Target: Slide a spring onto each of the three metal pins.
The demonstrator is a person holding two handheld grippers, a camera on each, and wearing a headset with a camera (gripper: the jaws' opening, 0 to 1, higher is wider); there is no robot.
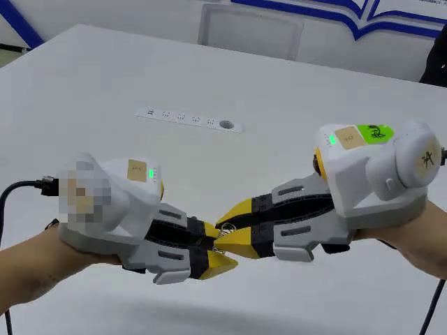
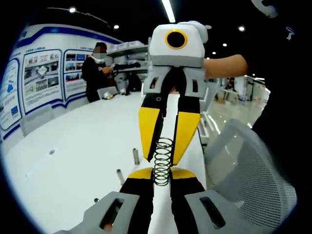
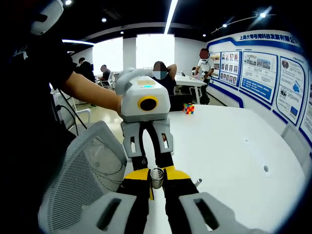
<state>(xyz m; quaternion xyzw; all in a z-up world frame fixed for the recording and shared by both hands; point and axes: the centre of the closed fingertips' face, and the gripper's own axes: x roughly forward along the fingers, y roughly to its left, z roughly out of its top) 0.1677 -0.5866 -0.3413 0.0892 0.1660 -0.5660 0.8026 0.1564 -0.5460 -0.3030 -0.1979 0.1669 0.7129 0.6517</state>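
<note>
Above the white table [image 1: 105, 91] my two grippers meet tip to tip. The left gripper [image 1: 216, 248] comes in from the left and the right gripper [image 1: 225, 227] from the right. A small steel spring [image 1: 222, 234] sits between their yellow tips. In the left gripper view the spring [image 2: 163, 162] runs from my left gripper [image 2: 162, 178] up into the right gripper [image 2: 164, 144], and both pairs of jaws press on it. Seen end-on, the spring [image 3: 156, 178] sits in my right gripper [image 3: 156, 181]. Short metal pins [image 2: 136, 156] [image 2: 120, 176] stand on the table below; one pin [image 3: 198, 183] shows beside the right jaws.
A white power strip [image 1: 188, 118] is set into the table's middle. A grey chair [image 1: 248, 28] stands at the far edge and a mesh chair [image 2: 248, 170] close by. A black cable [image 1: 21, 187] trails from the left gripper. People sit at tables further back.
</note>
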